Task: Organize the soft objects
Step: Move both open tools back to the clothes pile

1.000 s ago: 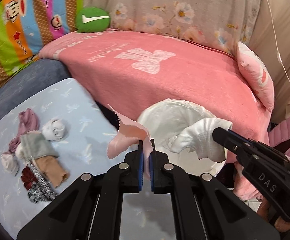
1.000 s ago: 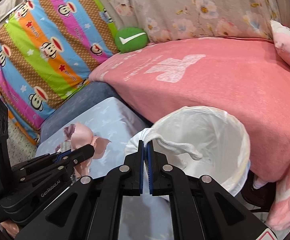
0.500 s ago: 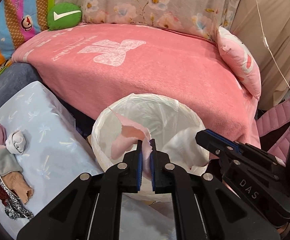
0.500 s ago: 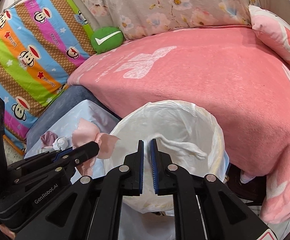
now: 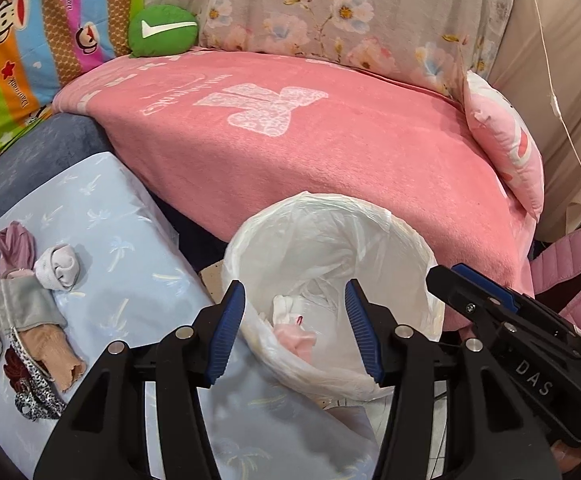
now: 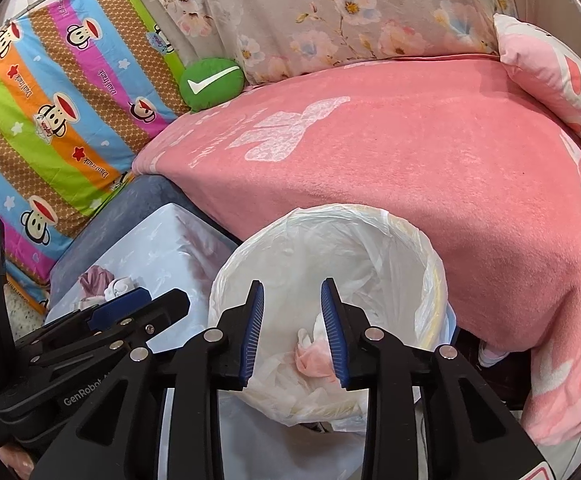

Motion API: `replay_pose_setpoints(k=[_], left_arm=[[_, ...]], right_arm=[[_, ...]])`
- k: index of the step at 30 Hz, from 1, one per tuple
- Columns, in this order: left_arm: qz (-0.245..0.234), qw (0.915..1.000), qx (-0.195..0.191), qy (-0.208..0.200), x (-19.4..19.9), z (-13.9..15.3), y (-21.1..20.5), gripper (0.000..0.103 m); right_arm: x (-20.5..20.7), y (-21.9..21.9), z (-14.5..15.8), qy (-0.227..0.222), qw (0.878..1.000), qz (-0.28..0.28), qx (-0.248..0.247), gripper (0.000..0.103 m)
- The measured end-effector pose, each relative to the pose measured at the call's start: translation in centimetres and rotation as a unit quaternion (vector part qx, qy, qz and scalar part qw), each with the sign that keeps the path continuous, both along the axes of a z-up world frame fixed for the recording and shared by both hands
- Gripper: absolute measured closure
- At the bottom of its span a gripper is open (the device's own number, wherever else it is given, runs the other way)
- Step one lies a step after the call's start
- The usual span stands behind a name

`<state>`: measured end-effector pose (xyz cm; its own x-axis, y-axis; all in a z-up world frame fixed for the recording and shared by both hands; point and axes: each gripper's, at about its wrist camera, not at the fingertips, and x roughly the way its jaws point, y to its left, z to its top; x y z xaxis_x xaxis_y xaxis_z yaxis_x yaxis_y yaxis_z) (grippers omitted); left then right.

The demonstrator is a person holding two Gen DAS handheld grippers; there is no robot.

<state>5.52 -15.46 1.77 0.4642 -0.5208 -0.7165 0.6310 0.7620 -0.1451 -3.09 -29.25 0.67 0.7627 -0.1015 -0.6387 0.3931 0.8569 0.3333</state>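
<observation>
A bin lined with a white plastic bag (image 5: 402, 236) (image 6: 430, 256) stands in front of the bed. At its bottom lie a pink cloth (image 5: 294, 338) (image 6: 314, 360) and a white cloth (image 5: 286, 306) (image 6: 310, 334). My left gripper (image 5: 294, 292) hovers over the bin's near rim, its jaws opening, nothing between them. My right gripper (image 6: 292, 286) also hangs above the bin, jaws opening and empty. Each gripper shows in the other's view, the right one (image 5: 446, 276) and the left one (image 6: 158, 300). A pile of small clothes (image 5: 30, 304) (image 6: 102, 284), with a rolled white sock (image 5: 60, 266), lies on the light blue cloth-covered surface (image 5: 130, 240).
A pink blanket (image 5: 330, 148) covers the bed behind the bin. A pink pillow (image 5: 506, 140) sits at its right end and a green round cushion (image 5: 162, 30) at the back left. A striped cartoon sheet (image 6: 50, 100) hangs on the left.
Both grippers moved over the bin and opened. The pink cloth dropped from the left one and the white cloth from the right one; both now lie inside the bin.
</observation>
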Motion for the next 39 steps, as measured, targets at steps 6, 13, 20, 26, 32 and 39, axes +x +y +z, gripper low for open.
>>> replay_pose_setpoints(k=[6,13,20,26,32,39], left_arm=[[0.039,0.9992,-0.005,0.001,0.5,0.0,2.9,0.053],[0.099,0.995,-0.007,0.009,1.5,-0.6,7.6,0.044],[0.154,0.988,0.002,0.015,2.3,-1.7,12.3,0.038],[0.203,0.9789,0.011,0.026,3.1,-3.0,17.1,0.037],[0.246,0.9683,0.026,0.035,3.8,-4.4,21.4,0.037],[0.287,0.9557,0.031,0.057,5.2,-6.4,25.9,0.037]], right_arm=[[0.4,2.0,0.5,0.0,1.0,0.022,-0.007,0.07],[1.6,5.8,0.7,0.006,0.998,0.062,-0.018,0.068],[3.3,10.6,0.5,0.015,0.994,0.106,-0.03,0.061],[4.6,14.7,0.0,0.027,0.988,0.145,-0.039,0.061],[6.1,18.9,-1.0,0.042,0.98,0.187,-0.045,0.06],[8.0,23.7,-2.6,0.06,0.969,0.235,-0.046,0.053]])
